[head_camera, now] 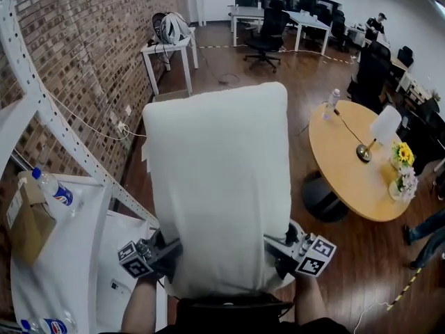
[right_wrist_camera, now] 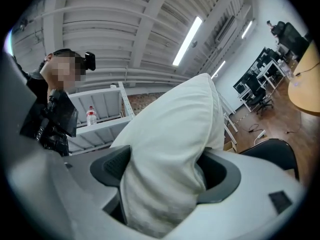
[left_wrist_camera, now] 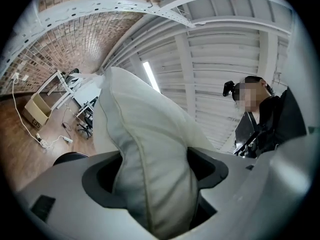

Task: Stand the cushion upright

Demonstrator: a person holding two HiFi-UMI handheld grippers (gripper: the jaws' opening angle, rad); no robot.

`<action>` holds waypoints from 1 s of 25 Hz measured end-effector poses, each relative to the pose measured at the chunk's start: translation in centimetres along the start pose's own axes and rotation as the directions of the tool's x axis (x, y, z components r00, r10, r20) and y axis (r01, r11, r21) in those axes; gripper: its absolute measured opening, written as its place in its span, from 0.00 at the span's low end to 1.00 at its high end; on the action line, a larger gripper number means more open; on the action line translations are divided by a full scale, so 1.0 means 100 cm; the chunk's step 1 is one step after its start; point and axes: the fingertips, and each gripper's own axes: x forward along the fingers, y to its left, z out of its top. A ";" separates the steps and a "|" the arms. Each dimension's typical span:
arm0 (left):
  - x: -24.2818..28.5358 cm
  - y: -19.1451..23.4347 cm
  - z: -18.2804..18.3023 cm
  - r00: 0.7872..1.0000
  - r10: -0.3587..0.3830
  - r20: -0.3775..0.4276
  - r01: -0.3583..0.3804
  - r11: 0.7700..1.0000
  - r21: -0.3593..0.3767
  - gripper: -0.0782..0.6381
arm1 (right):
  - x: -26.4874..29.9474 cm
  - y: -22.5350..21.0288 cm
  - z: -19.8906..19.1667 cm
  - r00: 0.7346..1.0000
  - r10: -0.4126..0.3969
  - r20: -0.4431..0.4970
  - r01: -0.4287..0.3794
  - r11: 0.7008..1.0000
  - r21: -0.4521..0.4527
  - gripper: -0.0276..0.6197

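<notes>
One white cushion (head_camera: pixel 219 186) held up by two grippers: left gripper (head_camera: pixel 165 250) and right gripper (head_camera: pixel 279 245) each pinch one near corner. One round table (head_camera: pixel 348 179) stands to the right.

I log left gripper (head_camera: pixel 165 248) and right gripper (head_camera: pixel 279 245): pale grey shells, dark grey pads (left_wrist_camera: pixel 100 179). Each carries a black-and-white marker cube (head_camera: pixel 134 260). The wearer's top (head_camera: pixel 229 316) is black.
</notes>
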 end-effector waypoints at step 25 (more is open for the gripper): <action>0.182 0.236 -0.080 0.983 0.073 -0.170 -0.099 0.984 -0.149 0.61 | 0.024 -0.295 0.017 0.985 -0.148 -0.085 0.161 0.973 0.169 0.66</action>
